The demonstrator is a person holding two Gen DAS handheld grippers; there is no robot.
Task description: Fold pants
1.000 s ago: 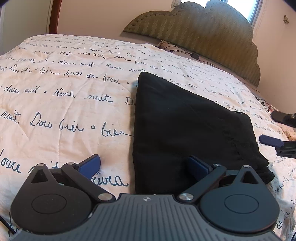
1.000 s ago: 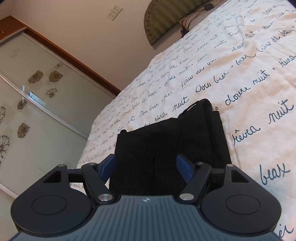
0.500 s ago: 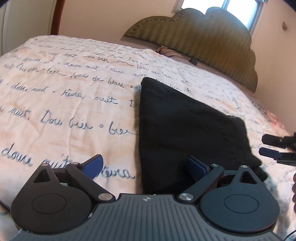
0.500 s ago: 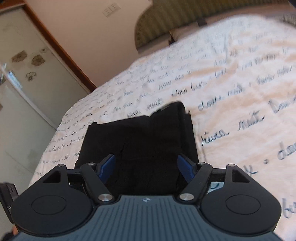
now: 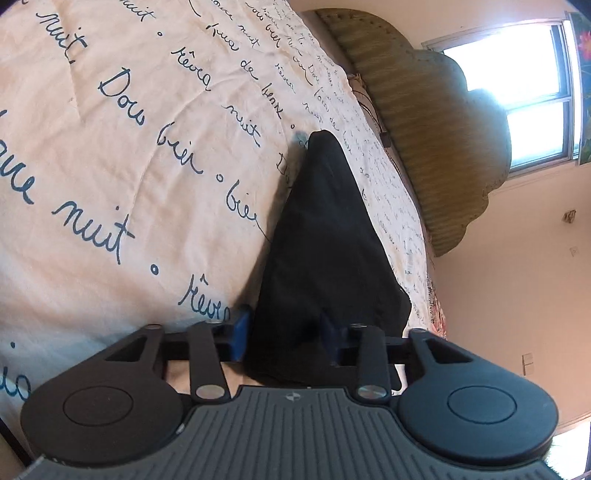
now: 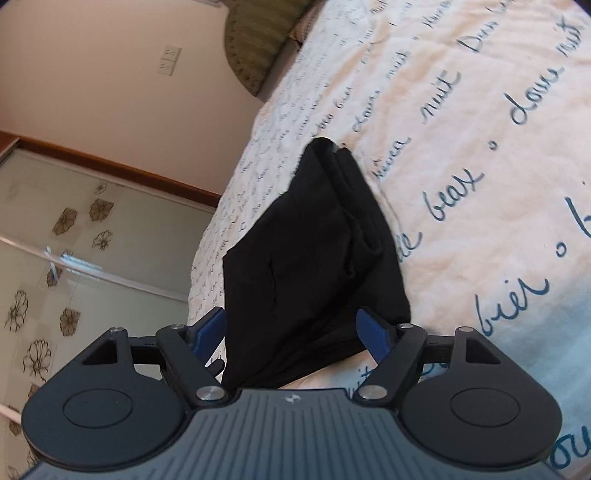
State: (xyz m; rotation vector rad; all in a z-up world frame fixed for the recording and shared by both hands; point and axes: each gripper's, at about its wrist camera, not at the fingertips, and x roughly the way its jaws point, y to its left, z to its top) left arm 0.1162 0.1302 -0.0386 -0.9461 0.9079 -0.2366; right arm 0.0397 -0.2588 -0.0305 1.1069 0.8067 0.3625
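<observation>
Cream bedspread printed with dark blue cursive French words, quilted and faintly creased, spread across the whole bed. Olive, scallop-edged upholstered headboard against a pale peach wall. Bright window behind it, with a floral picture at its right edge. White wall switch plate beside the headboard in the right wrist view. Frosted sliding wardrobe doors with brown flower motifs, wood-trimmed along the top. Patterned pillow near the headboard.
</observation>
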